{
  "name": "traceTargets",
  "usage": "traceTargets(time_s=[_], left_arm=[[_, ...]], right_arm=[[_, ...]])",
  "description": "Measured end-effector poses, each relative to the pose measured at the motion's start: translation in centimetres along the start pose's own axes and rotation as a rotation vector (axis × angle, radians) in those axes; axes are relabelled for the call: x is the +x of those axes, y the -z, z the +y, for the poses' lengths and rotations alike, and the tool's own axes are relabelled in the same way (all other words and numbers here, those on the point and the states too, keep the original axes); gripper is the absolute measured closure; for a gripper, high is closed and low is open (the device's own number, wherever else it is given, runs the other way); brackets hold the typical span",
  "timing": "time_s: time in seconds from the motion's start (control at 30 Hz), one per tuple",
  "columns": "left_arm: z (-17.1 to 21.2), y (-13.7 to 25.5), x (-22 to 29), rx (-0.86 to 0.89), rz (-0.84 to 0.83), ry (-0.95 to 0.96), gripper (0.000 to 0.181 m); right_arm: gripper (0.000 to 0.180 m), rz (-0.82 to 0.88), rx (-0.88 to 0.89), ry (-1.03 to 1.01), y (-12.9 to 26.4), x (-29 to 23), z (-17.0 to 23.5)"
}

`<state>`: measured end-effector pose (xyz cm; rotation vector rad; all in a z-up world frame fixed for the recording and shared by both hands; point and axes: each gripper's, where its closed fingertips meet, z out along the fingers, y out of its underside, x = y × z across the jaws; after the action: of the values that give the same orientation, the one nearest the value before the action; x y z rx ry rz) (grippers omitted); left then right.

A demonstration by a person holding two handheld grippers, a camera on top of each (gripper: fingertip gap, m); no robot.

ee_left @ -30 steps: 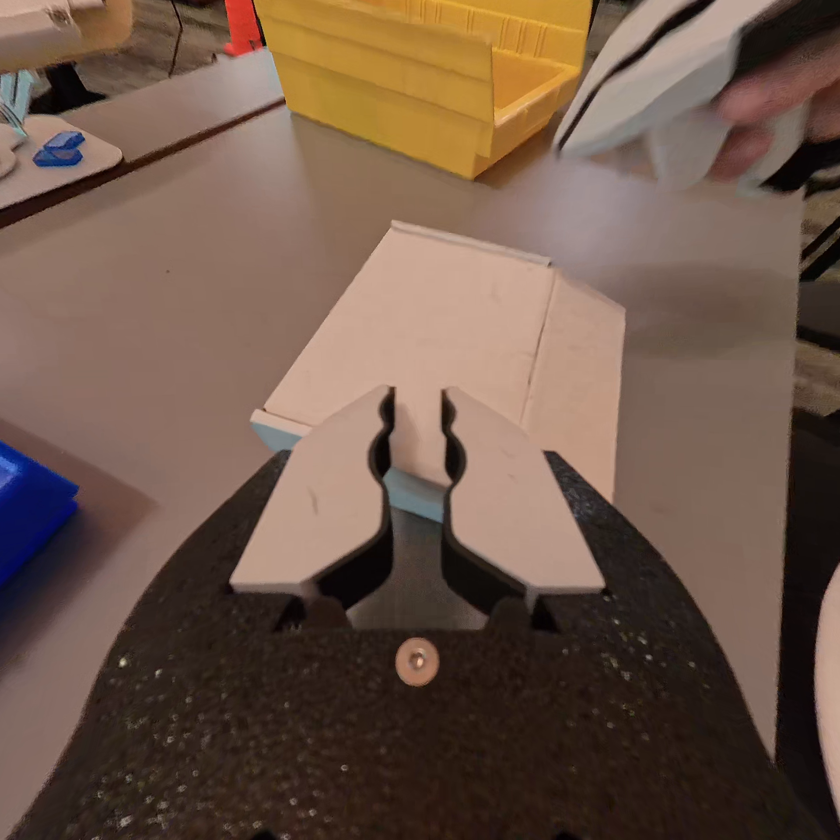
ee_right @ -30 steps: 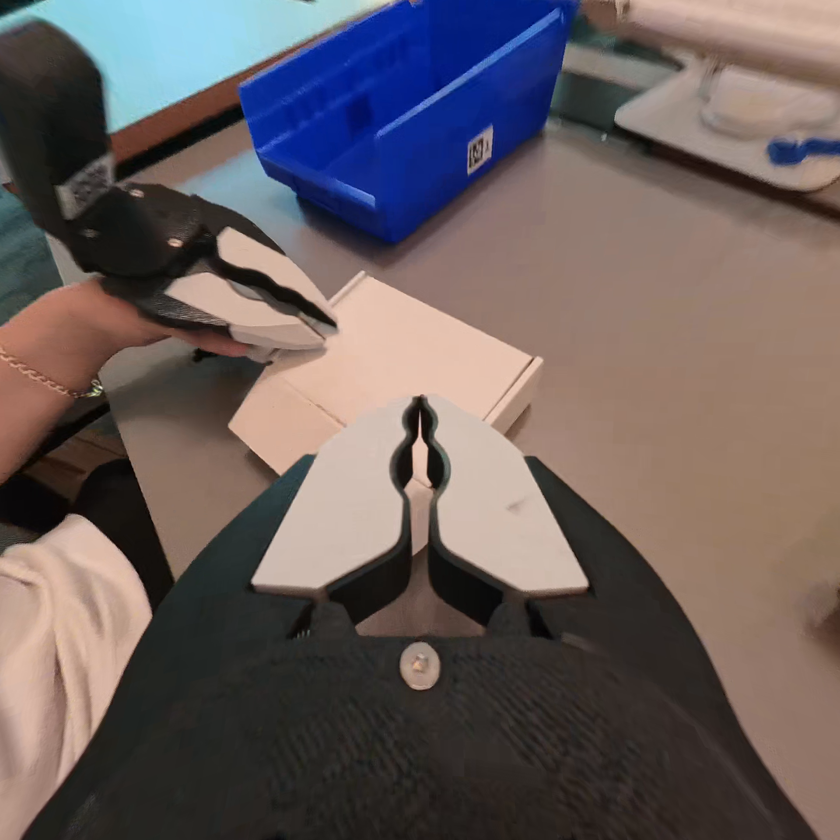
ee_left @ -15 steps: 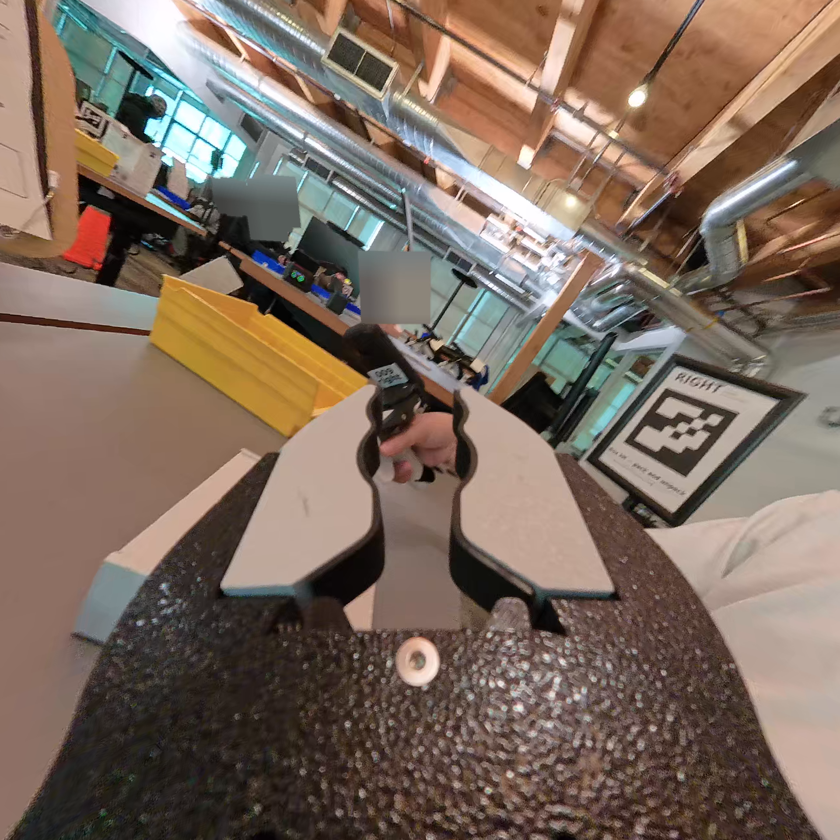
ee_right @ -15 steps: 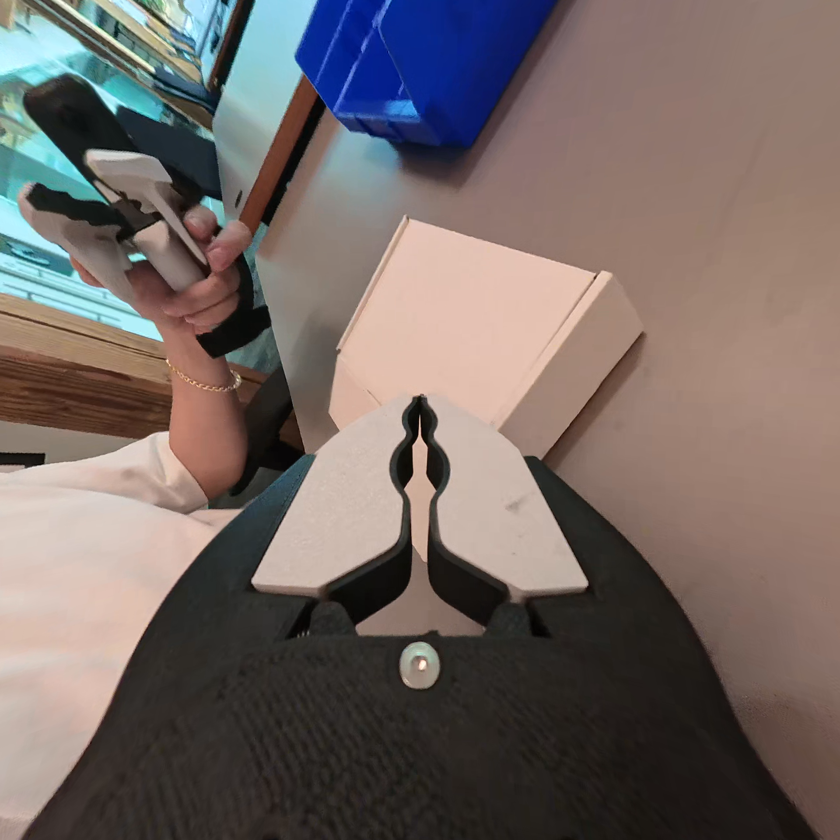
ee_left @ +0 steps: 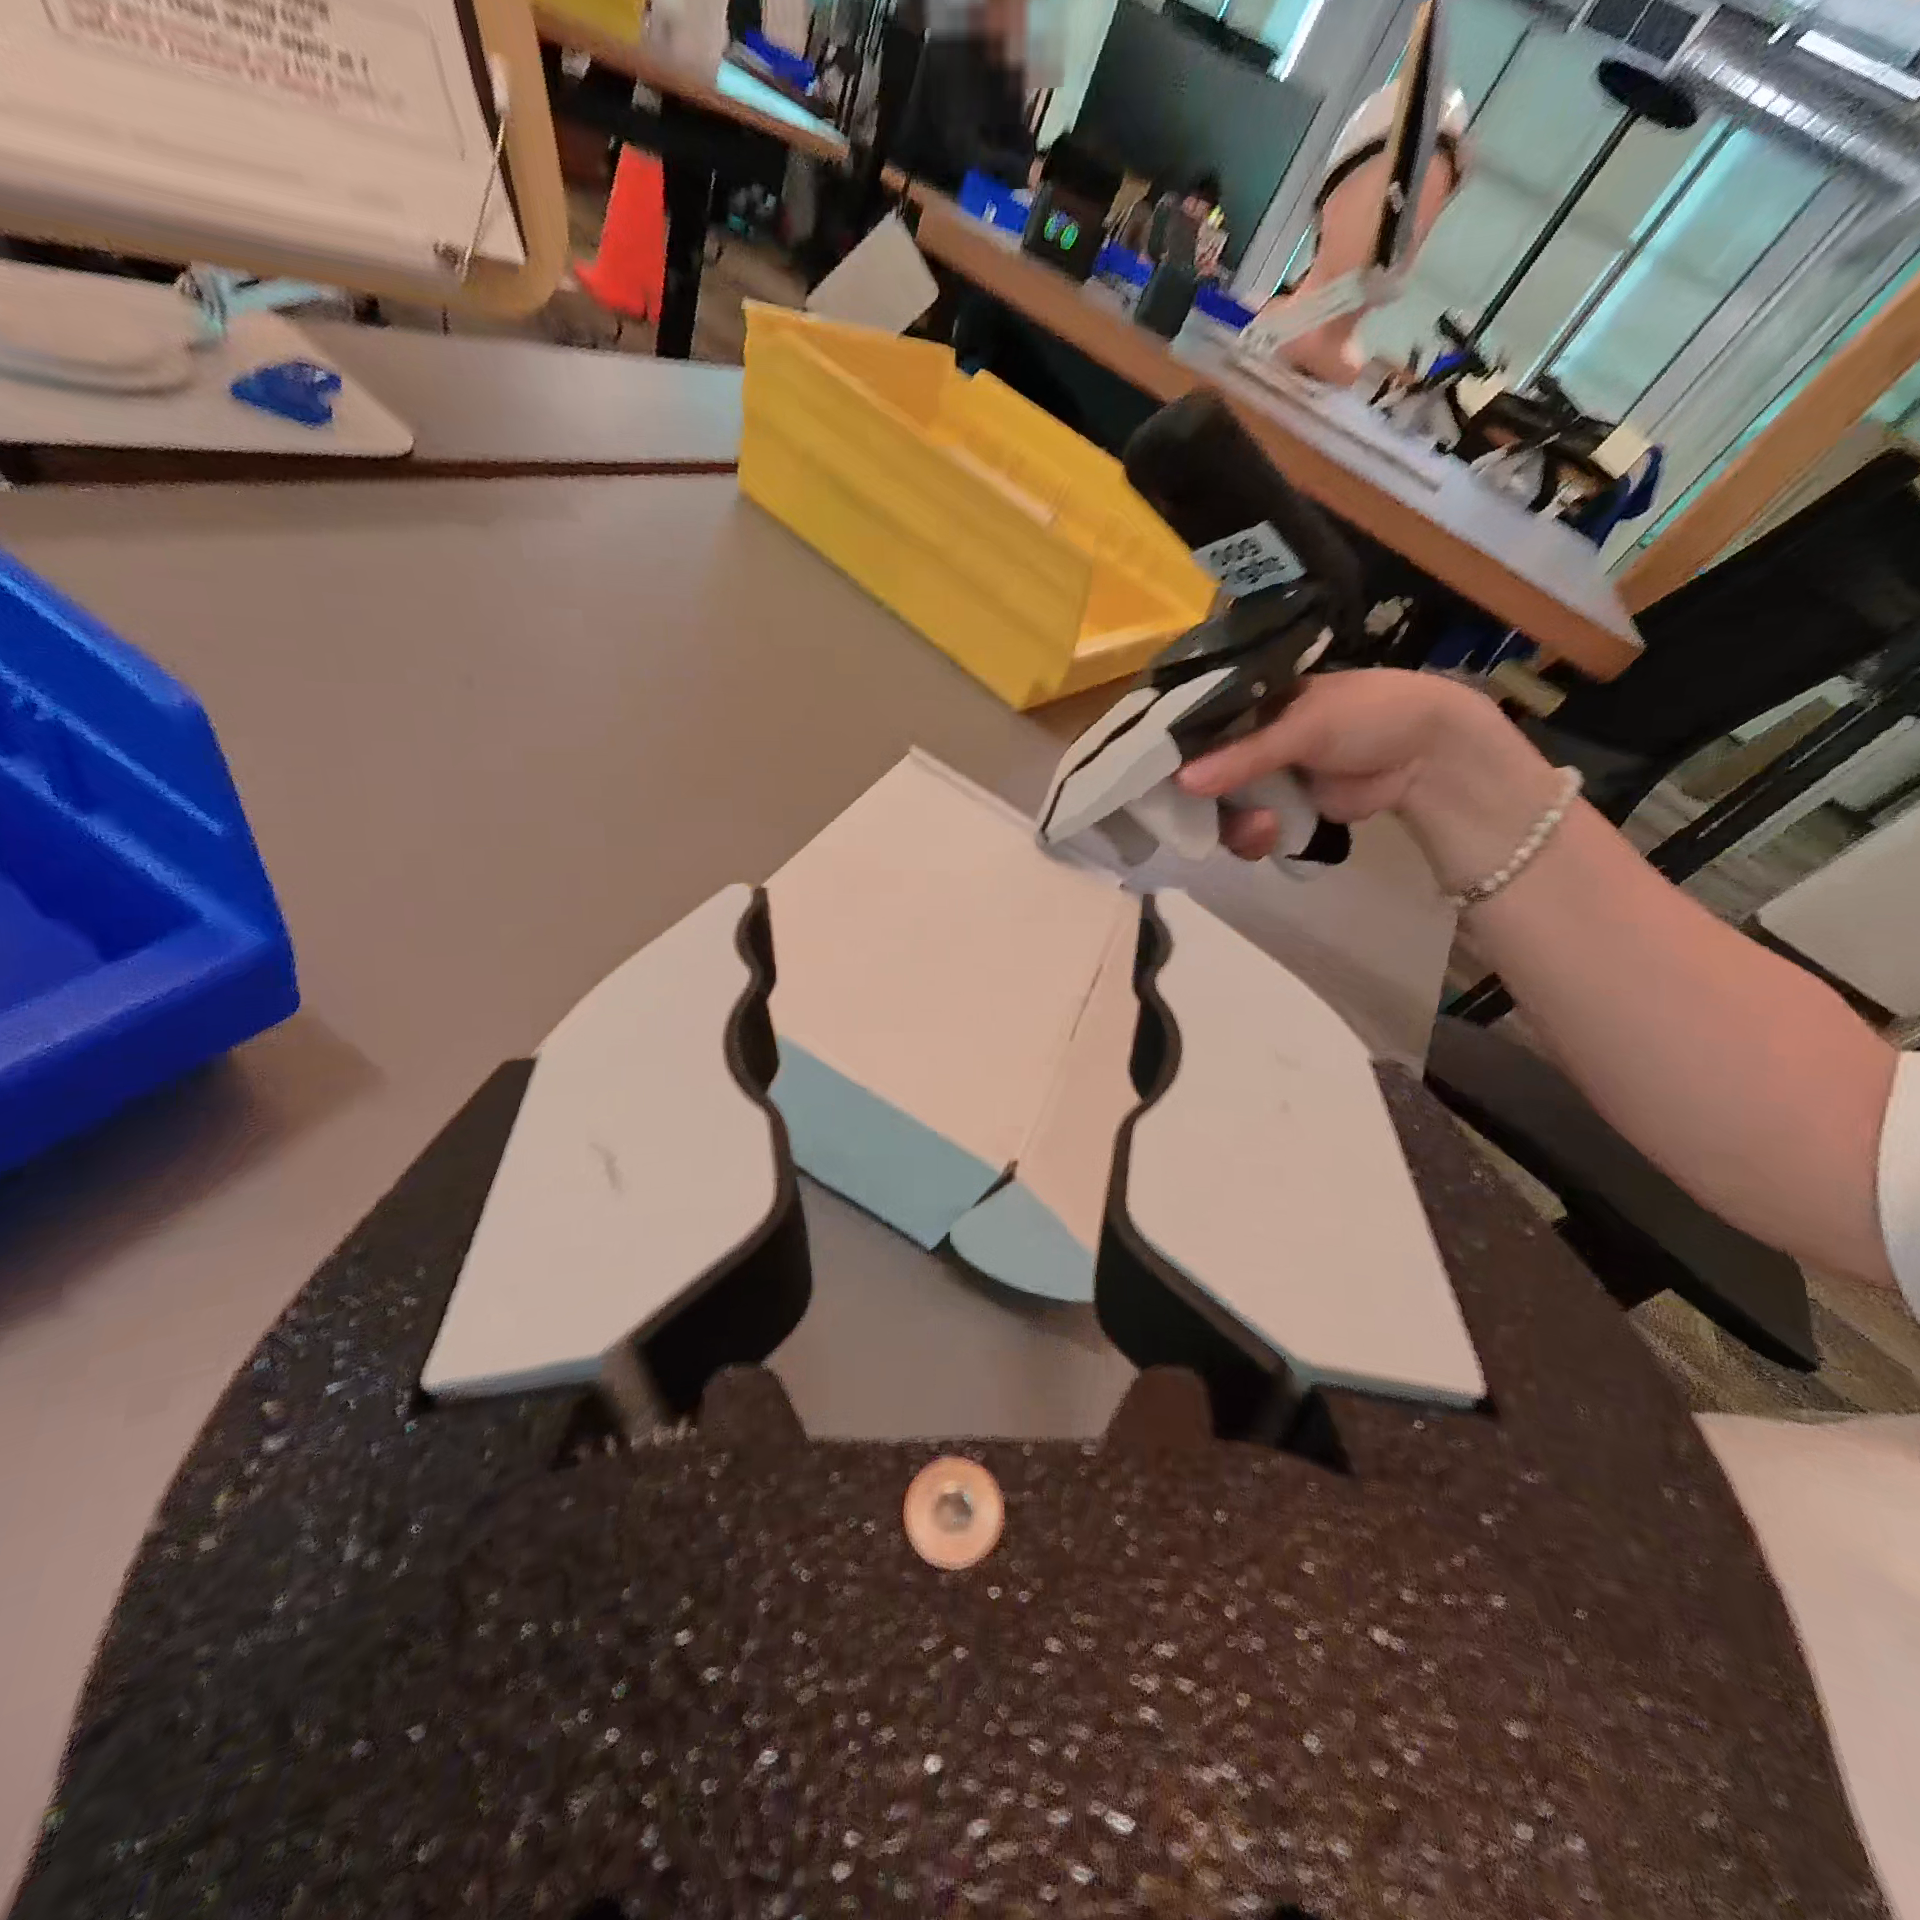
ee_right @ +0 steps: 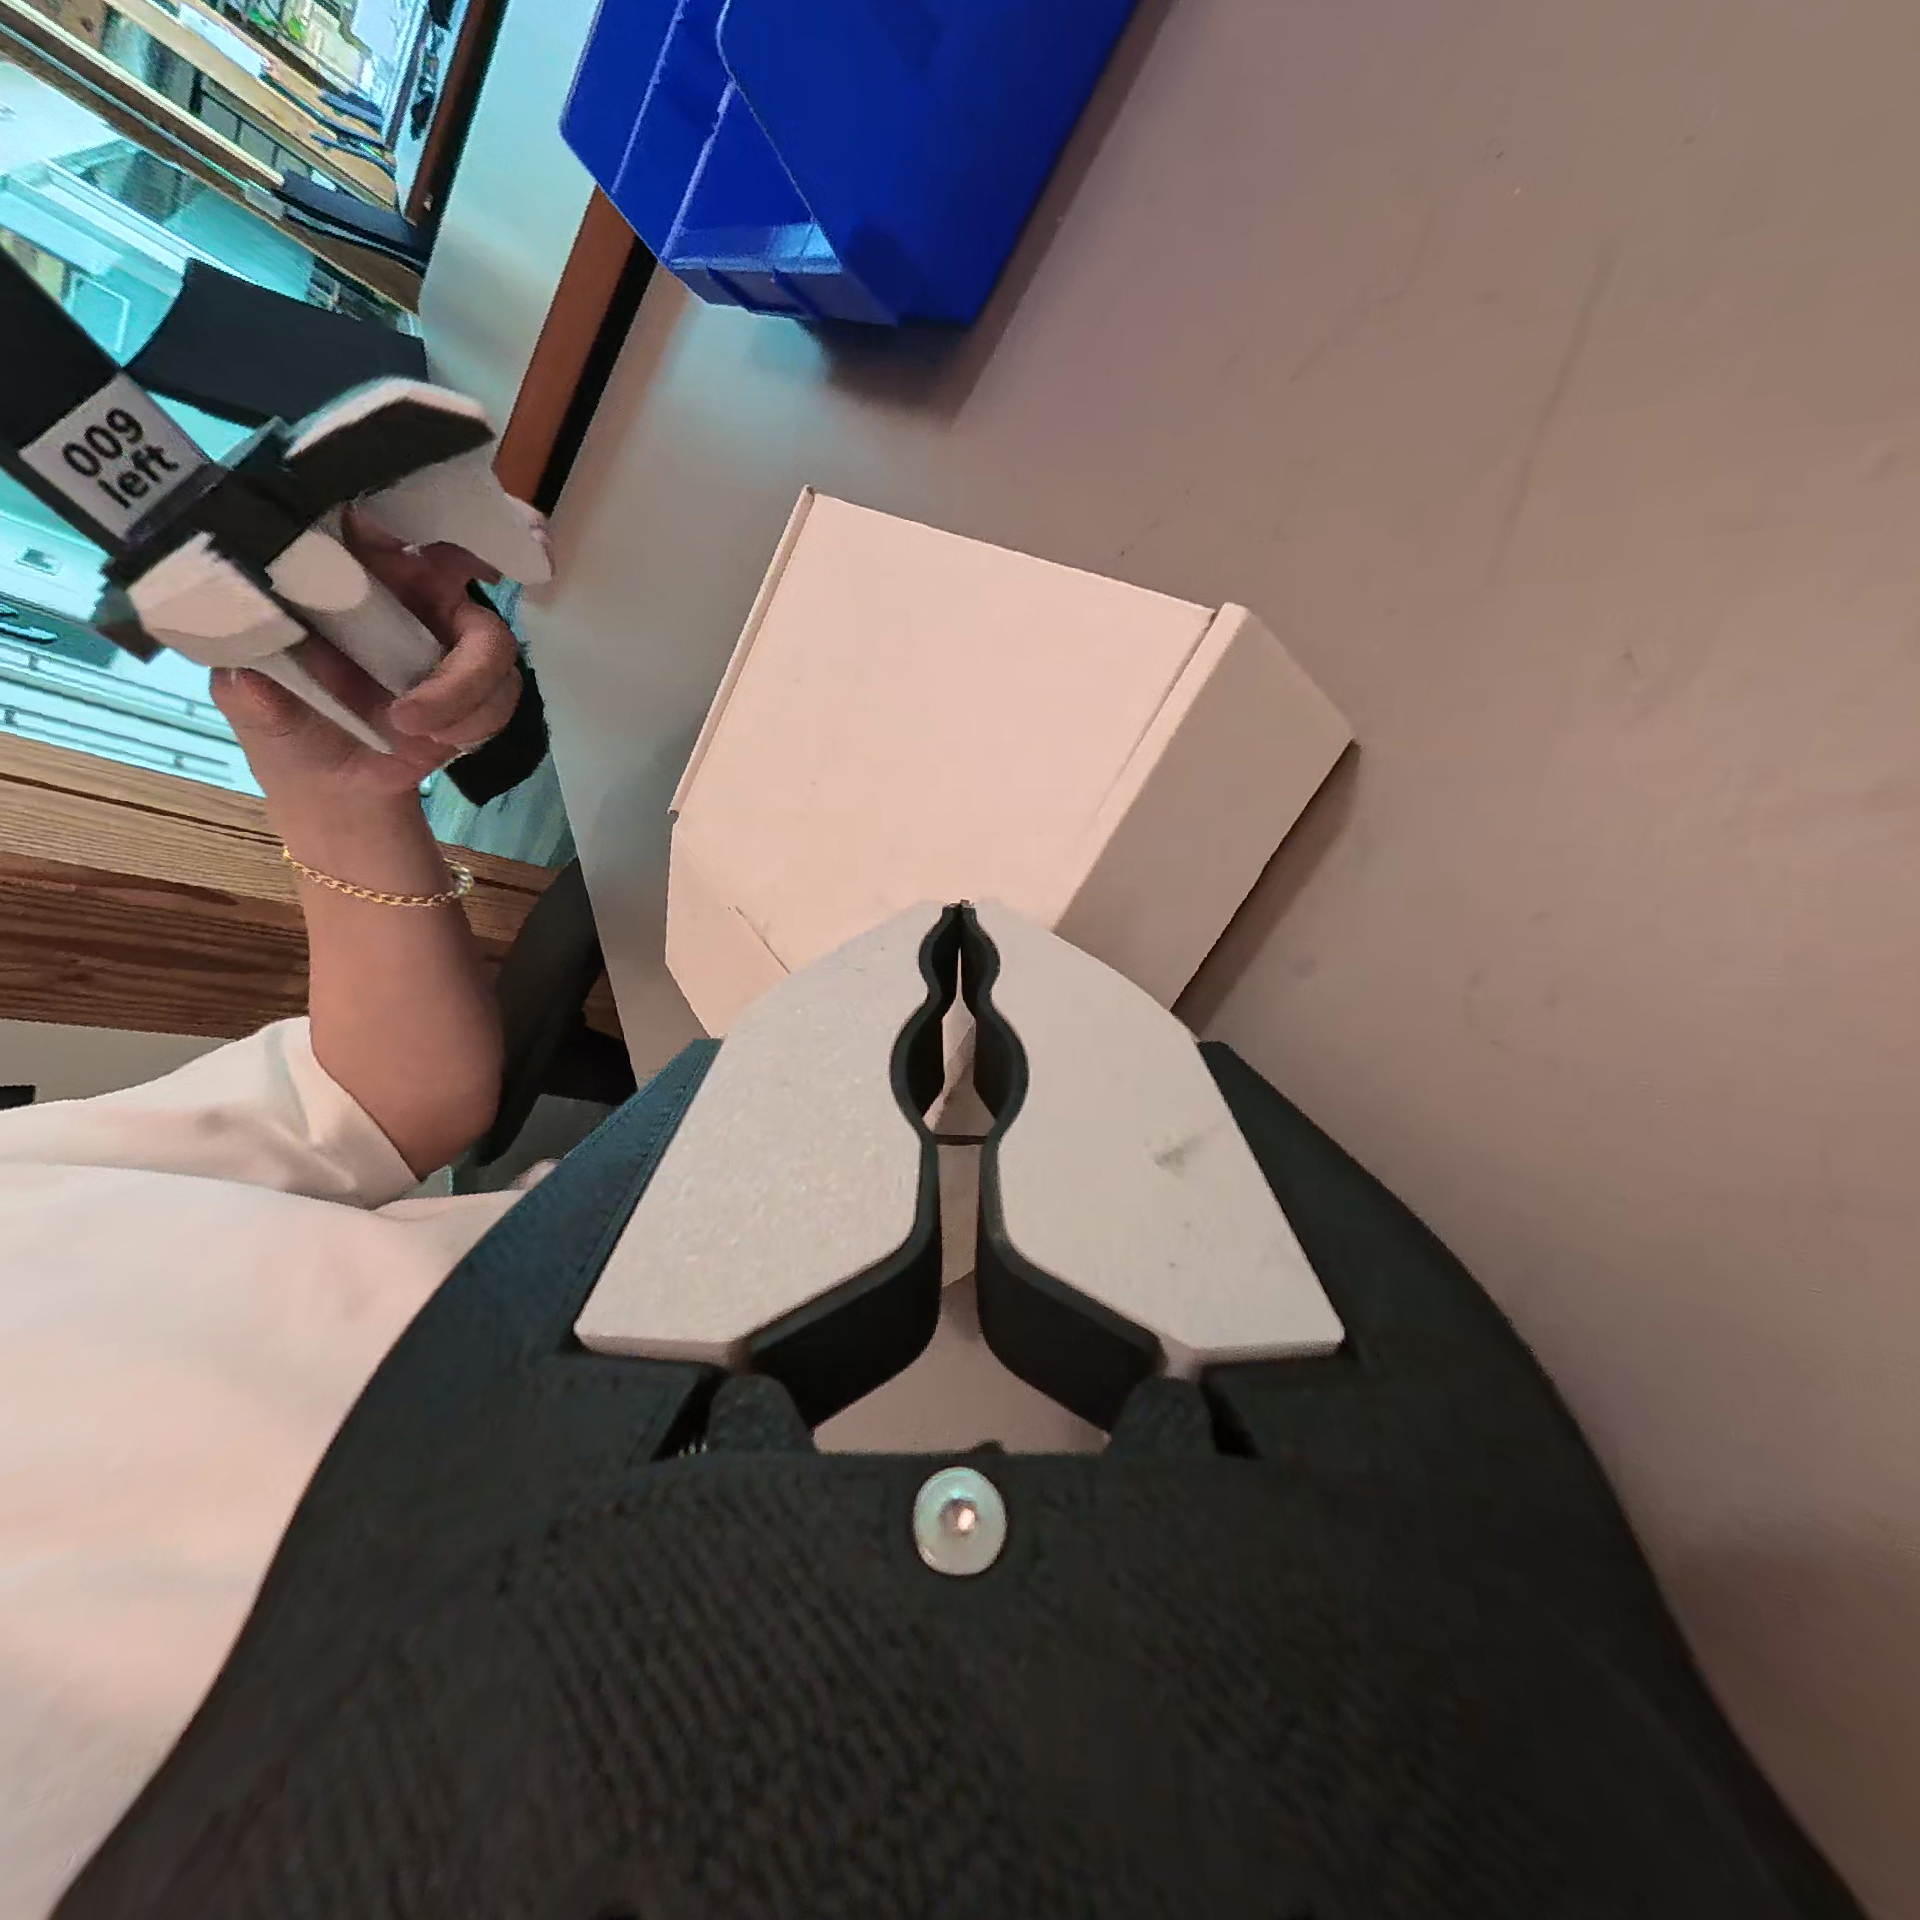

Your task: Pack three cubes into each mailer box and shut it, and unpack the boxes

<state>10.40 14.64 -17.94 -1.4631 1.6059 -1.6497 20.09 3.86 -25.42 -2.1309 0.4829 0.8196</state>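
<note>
A white mailer box (ee_left: 935, 987) lies shut on the grey table, and it also shows in the right wrist view (ee_right: 935, 727). My left gripper (ee_left: 945, 914) is open and empty, held above the box's near end, apart from it. It shows in the right wrist view (ee_right: 353, 582), raised beside the table's edge. My right gripper (ee_right: 961, 914) is shut and empty, with its tips over the box's near corner. In the left wrist view, the right gripper (ee_left: 1091, 821) sits at the box's far right edge. No cubes are in view.
A yellow bin (ee_left: 935, 520) stands on the table behind the box. A blue bin (ee_left: 104, 935) stands to the left, also in the right wrist view (ee_right: 831, 156). Bare table (ee_right: 1558, 727) lies beside the box. A white tray (ee_left: 208, 416) sits far left. The gap from one gripper's tips to the other's is roughly 15 centimeters.
My left gripper has opened wider and tilted back down from the ceiling toward the box. My right gripper stayed shut and came closer to the box.
</note>
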Motion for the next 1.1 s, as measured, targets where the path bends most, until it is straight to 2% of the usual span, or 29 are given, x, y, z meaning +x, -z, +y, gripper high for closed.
traceTargets(time_s=[0.13, 0.27, 0.33, 0.4, 0.47, 0.57, 0.67, 0.73, 0.87, 1.1], left_arm=[[0.5, -0.2, 0.5, -0.034, 0.021, -0.070, 0.107], [1.1, 0.2, 1.2, -0.054, 0.017, -0.336, 0.095], [1.6, 0.2, 1.4, -0.062, 0.023, -0.400, 0.095], [2.1, 0.0, -0.1, -0.115, -0.047, -0.284, 0.095], [2.6, -0.3, -1.9, -0.168, -0.126, -0.059, 0.092], [3.2, -1.1, -2.4, -0.199, -0.088, 0.248, 0.091], [4.3, -2.3, -2.3, -0.274, -0.059, 0.456, 0.091], [5.1, -3.3, -2.4, -0.343, -0.063, 0.558, 0.090], [4.0, -5.4, -1.4, -0.315, 0.037, 0.736, 0.090], [5.1, -7.4, -1.3, -0.356, 0.031, 0.842, 0.090]], right_arm=[[0.180, -0.016, 0.038, 0.025, 0.2, 0.1, 0.1], [0.180, -0.086, 0.075, 0.024, 0.3, 0.0, 0.0], [0.180, -0.115, 0.089, 0.026, 0.4, 0.0, 0.0], [0.180, -0.135, 0.100, 0.034, 0.5, 0.1, 0.0], [0.180, -0.145, 0.115, 0.037, 0.7, 0.2, 0.1], [0.180, -0.147, 0.146, 0.041, 1.2, 0.6, 0.1], [0.180, -0.148, 0.149, 0.034, 1.5, 1.0, 0.2], [0.180, -0.130, 0.147, 0.052, 1.8, 1.4, 0.4], [0.180, -0.133, 0.160, 0.055, 1.9, 1.4, 0.4], [0.180, -0.116, 0.150, 0.094, 1.4, 0.9, 0.2]])
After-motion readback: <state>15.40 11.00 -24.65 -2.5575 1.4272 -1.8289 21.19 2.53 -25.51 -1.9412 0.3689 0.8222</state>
